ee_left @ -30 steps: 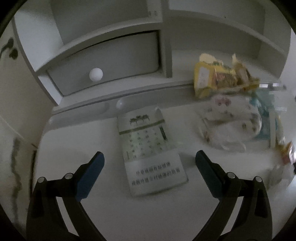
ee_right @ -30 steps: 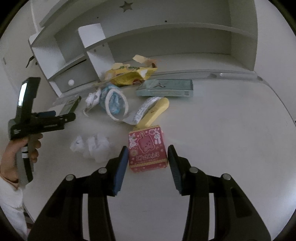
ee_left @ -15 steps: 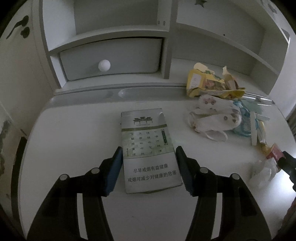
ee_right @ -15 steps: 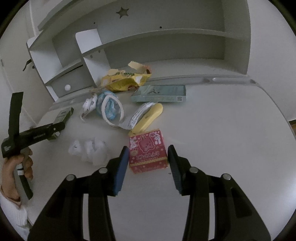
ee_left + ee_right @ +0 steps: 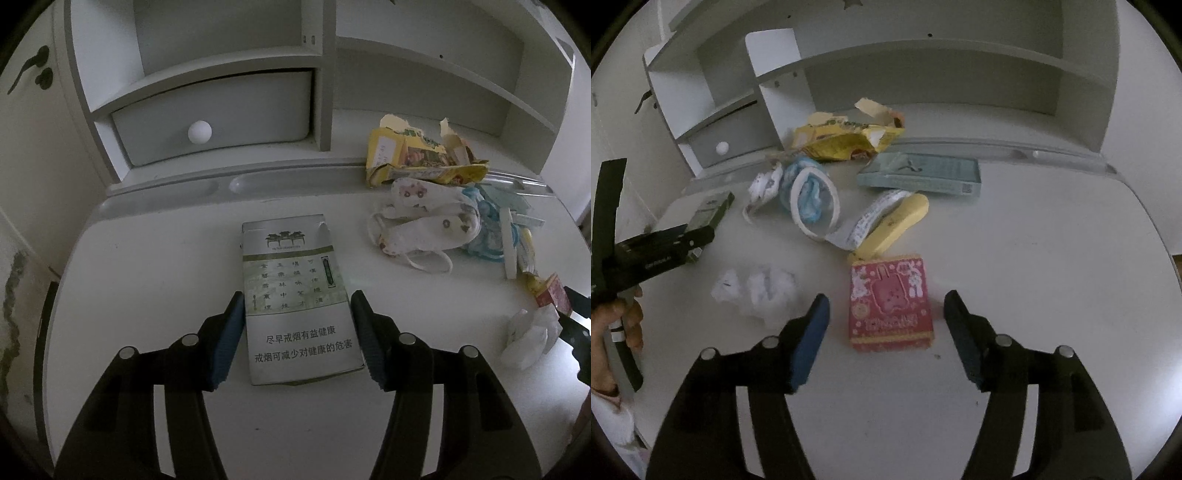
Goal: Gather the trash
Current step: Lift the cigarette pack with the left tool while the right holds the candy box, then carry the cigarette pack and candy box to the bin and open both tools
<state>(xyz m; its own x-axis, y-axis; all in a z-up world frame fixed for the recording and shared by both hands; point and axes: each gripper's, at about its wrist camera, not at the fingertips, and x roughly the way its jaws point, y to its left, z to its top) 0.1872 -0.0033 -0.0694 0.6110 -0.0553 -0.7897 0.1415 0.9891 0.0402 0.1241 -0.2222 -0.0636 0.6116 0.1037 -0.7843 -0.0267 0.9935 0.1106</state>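
A grey-green cigarette pack (image 5: 299, 295) lies flat on the white desk (image 5: 155, 280). My left gripper (image 5: 297, 332) has its blue pads on both sides of the pack's near half, touching or nearly touching its edges. The pack also shows in the right wrist view (image 5: 711, 210). A red patterned box (image 5: 890, 302) lies between the fingers of my right gripper (image 5: 884, 325), which is open with gaps on both sides. Crumpled white tissue (image 5: 757, 290) lies left of the red box.
Further trash is piled near the shelf: a torn yellow wrapper (image 5: 846, 138), a printed mask (image 5: 424, 218), blue-and-white plastic (image 5: 810, 192), a yellow case (image 5: 897, 225), a paper strip and a pale blue box (image 5: 923, 173). A shelf unit with a drawer (image 5: 214, 118) stands behind.
My left gripper moved forward and narrowed around the cigarette pack. My right gripper opened wider around the red box and moved slightly closer.
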